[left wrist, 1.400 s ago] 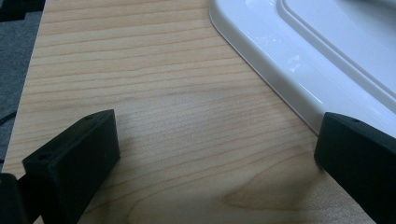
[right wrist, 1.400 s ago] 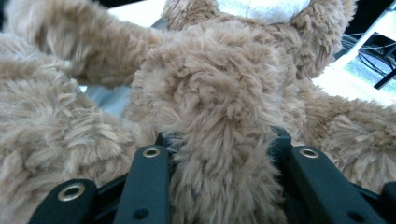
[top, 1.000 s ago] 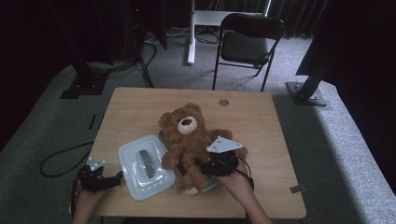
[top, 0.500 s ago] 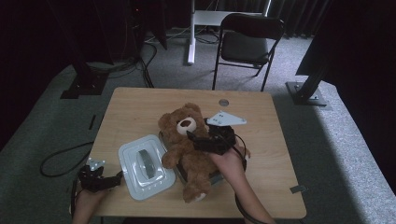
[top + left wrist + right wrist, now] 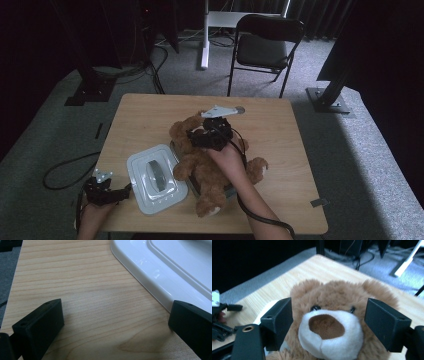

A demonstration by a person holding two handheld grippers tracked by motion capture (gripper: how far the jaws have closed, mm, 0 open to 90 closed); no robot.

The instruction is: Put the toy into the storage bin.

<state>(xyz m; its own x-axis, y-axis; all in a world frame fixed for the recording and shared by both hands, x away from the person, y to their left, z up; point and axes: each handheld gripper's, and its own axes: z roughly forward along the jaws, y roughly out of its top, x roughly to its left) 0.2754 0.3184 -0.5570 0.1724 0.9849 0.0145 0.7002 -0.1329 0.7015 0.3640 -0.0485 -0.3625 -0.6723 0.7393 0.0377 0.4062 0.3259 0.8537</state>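
free: bare table right of and behind teddy bear | blocked: white lid just beside bear, front left

One brown teddy bear lies on one wooden table, beside one white lid bearing one grey handle. Two grippers are counted, the left gripper and the right gripper, each with two black jaws and one grey three-cornered plate, and each carried by one hand. Beyond the table stand one dark folding chair and one white post; one small round grey disc sits near the table's far edge.
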